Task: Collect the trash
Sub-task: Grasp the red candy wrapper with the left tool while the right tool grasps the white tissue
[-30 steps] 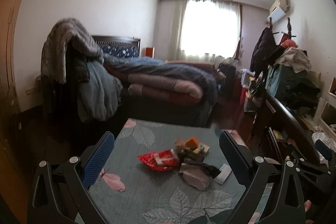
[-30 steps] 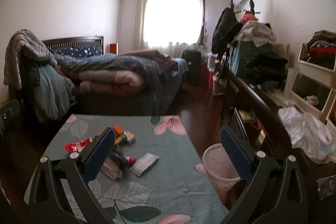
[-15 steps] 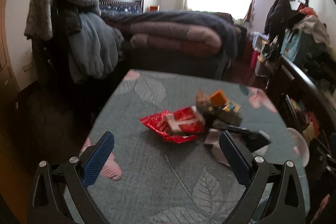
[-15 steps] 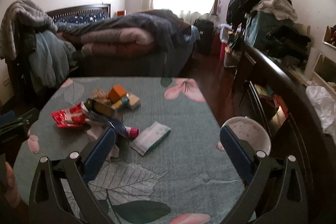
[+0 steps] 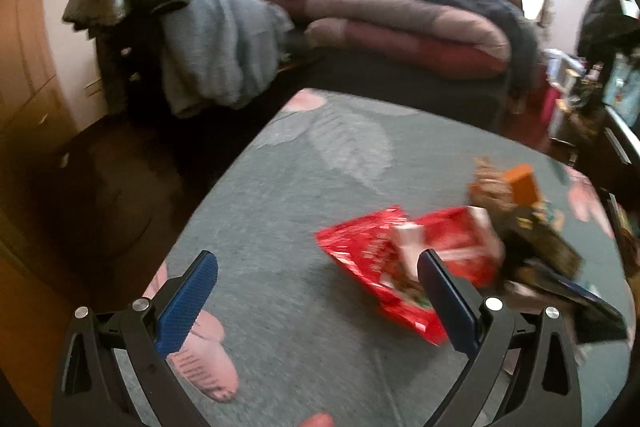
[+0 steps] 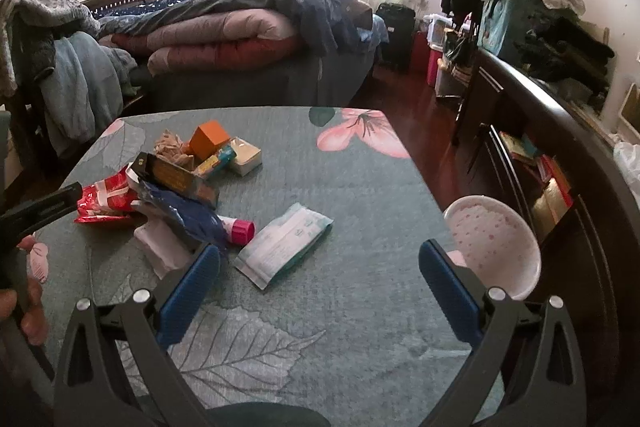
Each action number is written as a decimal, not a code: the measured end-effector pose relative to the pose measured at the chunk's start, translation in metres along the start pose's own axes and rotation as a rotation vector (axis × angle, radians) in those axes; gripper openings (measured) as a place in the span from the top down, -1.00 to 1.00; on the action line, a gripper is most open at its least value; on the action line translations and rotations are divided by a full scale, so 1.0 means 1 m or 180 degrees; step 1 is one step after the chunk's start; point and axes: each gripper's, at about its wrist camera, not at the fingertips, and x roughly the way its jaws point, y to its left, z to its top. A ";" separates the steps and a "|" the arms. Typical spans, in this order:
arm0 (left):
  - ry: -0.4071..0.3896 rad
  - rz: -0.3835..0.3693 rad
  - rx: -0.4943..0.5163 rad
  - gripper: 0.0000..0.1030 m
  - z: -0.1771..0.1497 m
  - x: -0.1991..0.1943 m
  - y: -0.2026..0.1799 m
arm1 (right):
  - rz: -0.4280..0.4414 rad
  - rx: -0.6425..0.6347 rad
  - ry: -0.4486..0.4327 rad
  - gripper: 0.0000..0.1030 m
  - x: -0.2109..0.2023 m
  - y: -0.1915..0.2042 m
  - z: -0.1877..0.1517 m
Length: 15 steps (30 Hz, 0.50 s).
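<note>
Hovering over floral tablecloth (image 6: 360,195): left gripper (image 5: 316,267), jaws wide apart, empty, right finger just before red snack wrapper (image 5: 372,255). Right gripper (image 6: 320,259), jaws apart, empty, above teal tissue pack (image 6: 286,243). Trash clustered left-centre: orange box (image 6: 210,137), dark carton (image 6: 176,179). Pink wastebasket (image 6: 492,239) beside table's right edge.

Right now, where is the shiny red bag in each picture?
Left wrist view: the red bag lies right of centre, just beyond the gripper's right finger.
Right wrist view: the red bag sits at the far left of the table.
Shared landmark: the orange box, just behind the pile.
</note>
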 end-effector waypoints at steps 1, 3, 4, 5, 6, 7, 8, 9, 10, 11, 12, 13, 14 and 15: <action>0.0029 0.0001 -0.0046 -0.93 0.000 0.006 0.002 | 0.0019 -0.0001 0.0005 -0.93 0.002 0.001 0.000; 0.0087 0.0013 -0.0115 -0.93 0.001 0.016 0.003 | 0.0054 -0.0009 0.0011 -0.93 0.004 0.002 0.000; 0.0118 0.0029 -0.0125 -0.93 0.001 0.020 0.002 | 0.0067 -0.0021 0.0013 -0.93 0.006 0.003 0.001; 0.0135 0.0027 -0.0136 -0.92 0.002 0.023 0.002 | 0.0076 -0.0027 0.0011 -0.93 0.005 0.004 0.001; 0.0152 0.0005 -0.0158 -0.92 0.001 0.025 0.001 | 0.0083 -0.0032 0.0008 -0.93 0.006 0.005 0.001; 0.0177 -0.0040 -0.0185 -0.90 0.001 0.028 0.001 | 0.0090 -0.0039 0.0009 -0.93 0.007 0.006 0.001; 0.0220 -0.0123 -0.0226 -0.87 0.002 0.031 0.000 | 0.0094 -0.0042 0.0009 -0.93 0.007 0.006 0.001; 0.0257 -0.0207 -0.0262 -0.77 0.002 0.035 0.000 | 0.0100 -0.0044 0.0010 -0.93 0.007 0.006 0.001; 0.0297 -0.0309 -0.0294 -0.62 0.002 0.037 -0.001 | 0.0104 -0.0042 0.0011 -0.93 0.007 0.006 0.001; 0.0340 -0.0405 -0.0313 -0.55 0.002 0.040 -0.002 | 0.0109 -0.0044 0.0018 -0.93 0.008 0.006 0.001; 0.0374 -0.0444 -0.0319 -0.50 0.002 0.042 -0.004 | 0.0114 -0.0046 0.0021 -0.93 0.008 0.006 0.001; 0.0324 -0.0425 -0.0295 -0.37 0.003 0.040 -0.007 | 0.0120 -0.0048 0.0023 -0.93 0.008 0.006 0.001; 0.0299 -0.0460 -0.0272 -0.26 0.004 0.040 -0.009 | 0.0123 -0.0049 0.0022 -0.93 0.008 0.006 0.000; 0.0301 -0.0531 -0.0261 0.03 0.004 0.040 -0.011 | 0.0125 -0.0051 0.0024 -0.93 0.008 0.006 0.000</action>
